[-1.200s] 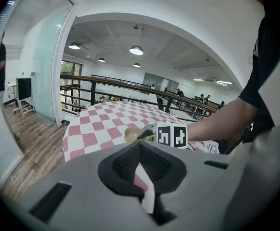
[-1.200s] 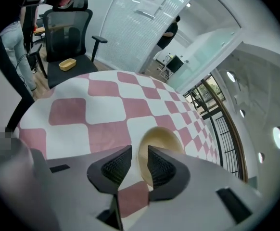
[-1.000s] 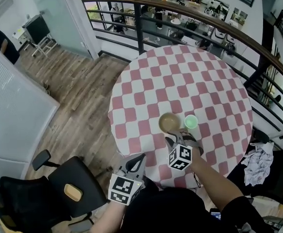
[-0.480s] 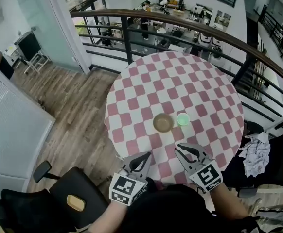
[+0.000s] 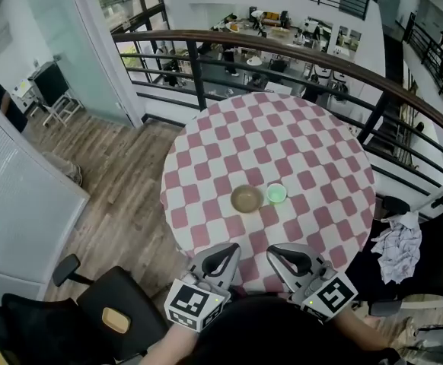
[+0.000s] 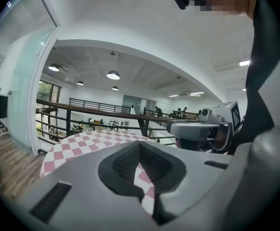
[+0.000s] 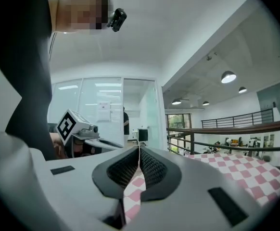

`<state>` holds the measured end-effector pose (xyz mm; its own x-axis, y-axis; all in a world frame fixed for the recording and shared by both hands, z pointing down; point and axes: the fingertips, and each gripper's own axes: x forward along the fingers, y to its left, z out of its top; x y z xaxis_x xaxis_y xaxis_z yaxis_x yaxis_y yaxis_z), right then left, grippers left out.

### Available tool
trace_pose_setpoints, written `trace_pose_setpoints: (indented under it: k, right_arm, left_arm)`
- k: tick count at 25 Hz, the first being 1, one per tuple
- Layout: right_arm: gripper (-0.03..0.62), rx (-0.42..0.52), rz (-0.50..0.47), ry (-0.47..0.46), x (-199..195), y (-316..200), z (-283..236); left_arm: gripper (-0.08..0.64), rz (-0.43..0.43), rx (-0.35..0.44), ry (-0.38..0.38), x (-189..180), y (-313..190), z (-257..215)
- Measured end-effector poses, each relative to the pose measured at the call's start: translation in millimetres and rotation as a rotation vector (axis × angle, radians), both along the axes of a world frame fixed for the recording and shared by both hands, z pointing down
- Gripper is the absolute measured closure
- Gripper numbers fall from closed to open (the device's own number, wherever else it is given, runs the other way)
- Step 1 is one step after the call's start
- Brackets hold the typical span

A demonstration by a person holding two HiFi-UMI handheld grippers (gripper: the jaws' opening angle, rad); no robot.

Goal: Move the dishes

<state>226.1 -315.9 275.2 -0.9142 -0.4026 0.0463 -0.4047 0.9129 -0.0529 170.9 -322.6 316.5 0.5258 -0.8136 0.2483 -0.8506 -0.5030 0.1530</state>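
Observation:
On the round table with a pink-and-white checked cloth [image 5: 297, 139], a brown bowl [image 5: 246, 198] and a small green cup [image 5: 276, 194] stand side by side near the table's middle. My left gripper [image 5: 223, 255] and right gripper [image 5: 284, 257] hover over the near edge, well short of both dishes. In the left gripper view the left gripper [image 6: 140, 146] has its jaws together with nothing between them. The right gripper [image 7: 139, 150] looks the same in its own view. Neither gripper view shows the bowl or the cup.
A dark railing [image 5: 282, 48] curves behind the table, with a lower floor beyond it. A black office chair [image 5: 92, 299] stands at the lower left on the wooden floor. A crumpled white cloth [image 5: 396, 245] lies on a seat at the right.
My right gripper has pulled back from beside the bowl and cup to the near table edge. The left gripper has stayed near that edge. The bowl and cup have not moved.

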Motion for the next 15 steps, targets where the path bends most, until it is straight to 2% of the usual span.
trace_pose_setpoints:
  k: [6, 11, 15]
  right_arm:
    - [0.568, -0.004, -0.033, -0.01, 4, -4, -2]
    - [0.568, -0.016, -0.049, -0.01, 11, -10, 0]
    - [0.568, -0.014, -0.058, -0.005, 15, -14, 0]
  left_arm:
    - [0.557, -0.037, 0.019, -0.001, 4, -3, -8]
    - [0.557, -0.031, 0.025, -0.092, 12, -2, -3]
    - [0.557, -0.05, 0.026, -0.077, 16, -6, -3]
